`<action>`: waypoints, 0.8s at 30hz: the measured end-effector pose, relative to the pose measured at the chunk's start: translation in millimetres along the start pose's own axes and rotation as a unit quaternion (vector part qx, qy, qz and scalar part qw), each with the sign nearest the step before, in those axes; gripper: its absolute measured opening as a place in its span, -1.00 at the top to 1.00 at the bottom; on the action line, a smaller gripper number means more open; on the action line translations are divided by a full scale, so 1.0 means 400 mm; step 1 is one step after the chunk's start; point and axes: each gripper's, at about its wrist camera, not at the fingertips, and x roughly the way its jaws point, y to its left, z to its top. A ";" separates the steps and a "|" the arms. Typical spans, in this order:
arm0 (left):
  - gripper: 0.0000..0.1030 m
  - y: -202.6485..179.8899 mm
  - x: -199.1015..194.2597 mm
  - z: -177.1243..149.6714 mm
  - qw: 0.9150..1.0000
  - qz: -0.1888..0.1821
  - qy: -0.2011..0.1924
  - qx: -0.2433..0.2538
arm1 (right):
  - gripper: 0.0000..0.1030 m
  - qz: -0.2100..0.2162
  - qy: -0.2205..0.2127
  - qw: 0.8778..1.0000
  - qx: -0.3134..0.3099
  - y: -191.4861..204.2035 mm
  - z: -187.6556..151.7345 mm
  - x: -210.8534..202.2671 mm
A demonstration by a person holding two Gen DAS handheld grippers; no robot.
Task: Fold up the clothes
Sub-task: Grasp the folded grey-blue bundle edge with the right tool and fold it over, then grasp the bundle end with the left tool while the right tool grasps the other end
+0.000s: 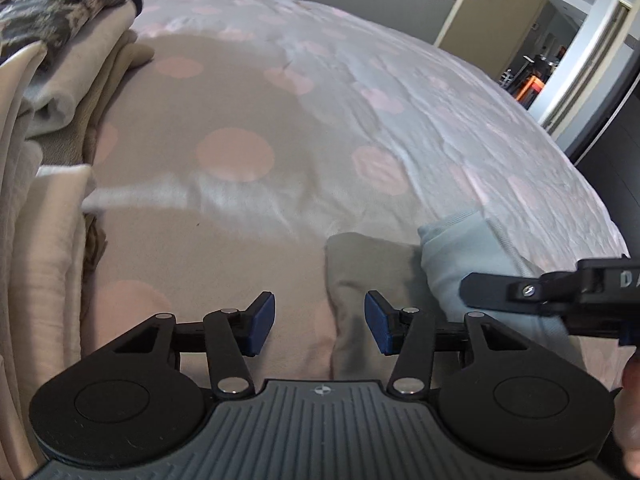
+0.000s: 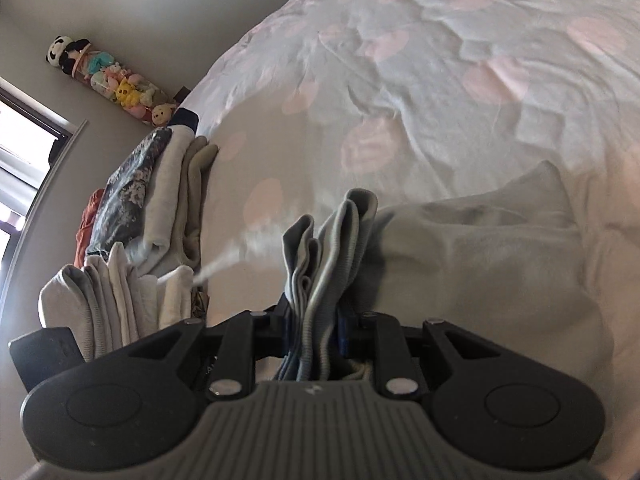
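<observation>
The left gripper (image 1: pixel 319 326) is hovering over the bed (image 1: pixel 360 92), its blue-padded fingers (image 1: pixel 264 322) standing apart with nothing between them; only the bedcover and the edge of a grey-beige cloth (image 1: pixel 360 280) are showing below the gap. No earlier view is given, so nothing more can be said of those fingers than that they are apart.

The right gripper (image 2: pixel 314 330) is clamping a bunched fold of a light blue-grey garment (image 2: pixel 340 240), the ribbed edge of the fabric standing up between the fingers and running back under the gripper body. In the left wrist view the same garment (image 1: pixel 464 264) is lying at the near right of the bed, just beside the grey-beige cloth, with the right gripper (image 1: pixel 560 292) reaching in from the right edge over it.

The bedcover is pale with large pink dots. A stack of folded clothes (image 1: pixel 60 92) is sitting at the left side of the bed, with a dark patterned piece on top and cream and beige pieces under it. In the right wrist view that stack (image 2: pixel 160 208) is lying to the left of the held garment, well apart from it, and a row of soft toys (image 2: pixel 116 84) is hanging on the wall behind. An open door (image 1: pixel 492 4) is showing at the far right.
</observation>
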 end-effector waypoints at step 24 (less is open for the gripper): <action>0.04 0.047 -0.077 0.001 0.993 -0.037 -0.071 -0.082 | 0.18 -0.035 -0.044 0.990 -0.133 0.025 -0.120 -0.133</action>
